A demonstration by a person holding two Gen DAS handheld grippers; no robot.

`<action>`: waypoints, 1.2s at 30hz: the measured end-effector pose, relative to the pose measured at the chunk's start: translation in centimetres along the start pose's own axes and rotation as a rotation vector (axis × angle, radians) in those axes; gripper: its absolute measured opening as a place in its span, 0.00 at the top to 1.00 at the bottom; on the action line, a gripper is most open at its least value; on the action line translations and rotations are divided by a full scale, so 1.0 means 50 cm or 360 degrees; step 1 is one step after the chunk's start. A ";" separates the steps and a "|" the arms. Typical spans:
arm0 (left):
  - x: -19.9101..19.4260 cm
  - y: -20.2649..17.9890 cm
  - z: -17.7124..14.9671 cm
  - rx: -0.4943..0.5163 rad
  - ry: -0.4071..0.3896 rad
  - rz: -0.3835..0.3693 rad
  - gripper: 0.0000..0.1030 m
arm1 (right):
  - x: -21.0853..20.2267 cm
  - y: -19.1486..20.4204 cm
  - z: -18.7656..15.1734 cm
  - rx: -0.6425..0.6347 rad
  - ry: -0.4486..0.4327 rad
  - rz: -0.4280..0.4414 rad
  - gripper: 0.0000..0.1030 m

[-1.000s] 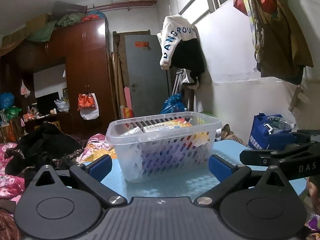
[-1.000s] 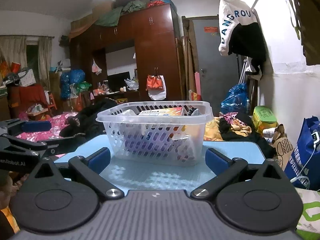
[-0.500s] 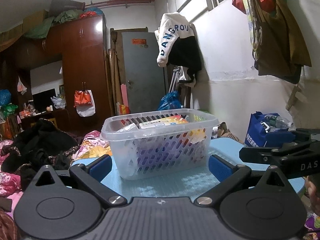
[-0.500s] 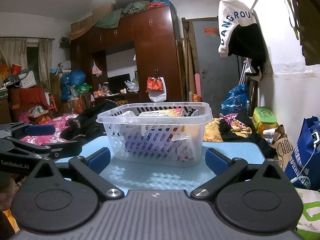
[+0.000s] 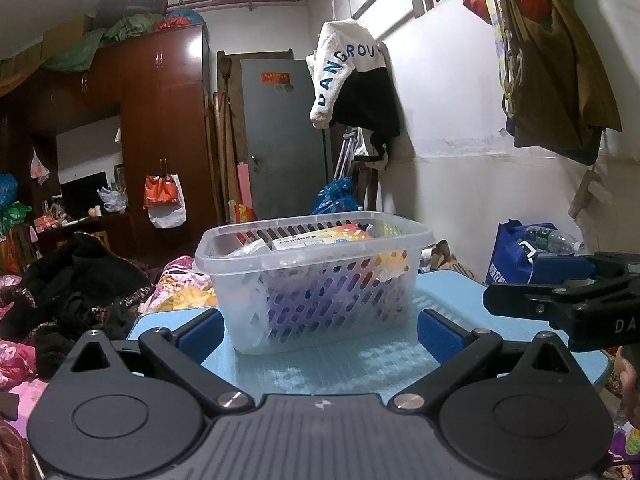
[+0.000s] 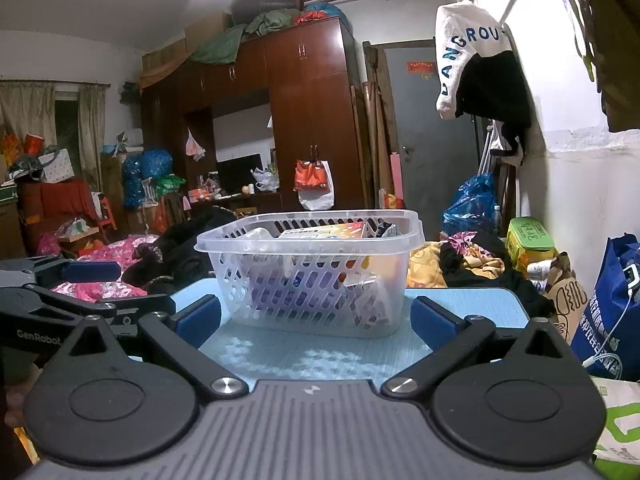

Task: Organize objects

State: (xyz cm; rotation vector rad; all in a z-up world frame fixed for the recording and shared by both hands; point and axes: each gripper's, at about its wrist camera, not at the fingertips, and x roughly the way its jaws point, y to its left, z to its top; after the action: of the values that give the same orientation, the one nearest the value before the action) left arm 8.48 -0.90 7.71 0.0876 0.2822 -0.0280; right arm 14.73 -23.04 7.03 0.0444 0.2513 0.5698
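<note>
A clear slotted plastic basket (image 5: 408,236) (image 6: 414,222) stands on a light blue table (image 5: 340,364) (image 6: 320,356), holding a flat orange and white box (image 5: 320,238) (image 6: 320,233) and several packets. My left gripper (image 5: 318,330) is open just in front of the basket, nothing between its blue pads. My right gripper (image 6: 316,318) is likewise open before the basket and empty. Each gripper shows at the edge of the other's view: the right gripper (image 5: 560,300) and the left gripper (image 6: 72,280).
A blue shopping bag (image 5: 516,256) (image 6: 608,312) stands by the wall at right. Clothes are piled on a bed (image 5: 60,292) at left. A green-lidded box (image 6: 530,240) and heaped clothing (image 6: 472,260) lie behind the table. A wardrobe (image 5: 160,140) and door (image 5: 280,132) stand at the back.
Both views have tilted slightly, so the basket sits a little differently in frame. Both grippers remain open and empty before the basket.
</note>
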 end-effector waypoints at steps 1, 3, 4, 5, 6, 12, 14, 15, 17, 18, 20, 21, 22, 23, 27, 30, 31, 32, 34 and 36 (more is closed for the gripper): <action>0.001 0.000 0.000 -0.0001 0.0002 0.0000 0.00 | 0.000 0.000 0.000 0.0001 0.0000 0.0000 0.00; 0.001 0.000 0.001 -0.0006 0.0004 0.0002 0.00 | 0.001 0.000 0.000 0.0004 0.0000 -0.0001 0.00; 0.001 0.001 0.000 -0.0010 0.0004 0.0001 0.00 | 0.001 0.000 0.000 0.0003 0.0000 0.0000 0.00; 0.001 0.002 0.000 -0.0014 0.0005 -0.0001 0.00 | 0.001 0.000 0.000 0.0000 -0.0001 0.0000 0.00; 0.001 0.002 0.000 -0.0016 0.0005 -0.0002 0.00 | 0.001 0.000 0.000 -0.0005 -0.0001 -0.0001 0.00; 0.006 0.003 -0.002 -0.0019 0.0016 -0.0006 0.00 | 0.000 0.009 -0.003 -0.0021 -0.0006 -0.0006 0.00; 0.007 0.004 -0.004 -0.0021 0.0021 -0.0008 0.00 | 0.000 0.009 -0.003 -0.0018 -0.0007 -0.0006 0.00; 0.009 0.004 -0.003 -0.0022 0.0023 -0.0009 0.00 | 0.000 0.009 -0.003 -0.0018 -0.0007 -0.0006 0.00; 0.010 0.003 -0.003 -0.0022 0.0025 -0.0011 0.00 | 0.001 0.009 -0.004 -0.0014 -0.0007 -0.0006 0.00; 0.010 0.003 -0.003 -0.0021 0.0026 -0.0011 0.00 | 0.001 0.009 -0.004 -0.0017 -0.0007 -0.0006 0.00; 0.010 0.003 -0.003 -0.0021 0.0027 -0.0013 0.00 | 0.002 0.011 -0.004 -0.0023 -0.0006 -0.0006 0.00; 0.010 0.003 -0.003 -0.0021 0.0027 -0.0013 0.00 | 0.002 0.012 -0.004 -0.0027 -0.0006 -0.0006 0.00; 0.010 0.003 -0.003 -0.0021 0.0028 -0.0013 0.00 | 0.003 0.013 -0.004 -0.0031 -0.0006 -0.0007 0.00; 0.010 0.003 -0.003 -0.0022 0.0028 -0.0012 0.00 | 0.003 0.013 -0.005 -0.0033 -0.0005 -0.0007 0.00; 0.011 0.002 -0.003 -0.0021 0.0029 -0.0012 0.00 | 0.004 0.012 -0.005 -0.0032 -0.0006 -0.0009 0.00; 0.013 0.000 -0.005 -0.0019 0.0035 -0.0017 0.00 | 0.005 0.011 -0.005 -0.0025 -0.0007 -0.0010 0.00; 0.014 0.000 -0.005 -0.0018 0.0037 -0.0020 0.00 | 0.005 0.012 -0.006 -0.0024 -0.0006 -0.0011 0.00; 0.014 0.000 -0.007 -0.0016 0.0037 -0.0023 0.00 | 0.005 0.012 -0.006 -0.0023 -0.0006 -0.0011 0.00; 0.014 -0.002 -0.008 -0.0009 0.0036 -0.0027 0.00 | 0.005 0.011 -0.006 -0.0025 -0.0005 -0.0011 0.00; 0.014 -0.003 -0.009 -0.0002 0.0029 -0.0044 0.00 | 0.006 0.011 -0.007 -0.0028 -0.0003 -0.0011 0.00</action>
State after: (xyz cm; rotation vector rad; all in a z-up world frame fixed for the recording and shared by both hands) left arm 9.02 -1.01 7.06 0.0826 0.3014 -0.0545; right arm 14.60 -22.41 6.66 0.0273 0.2444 0.5650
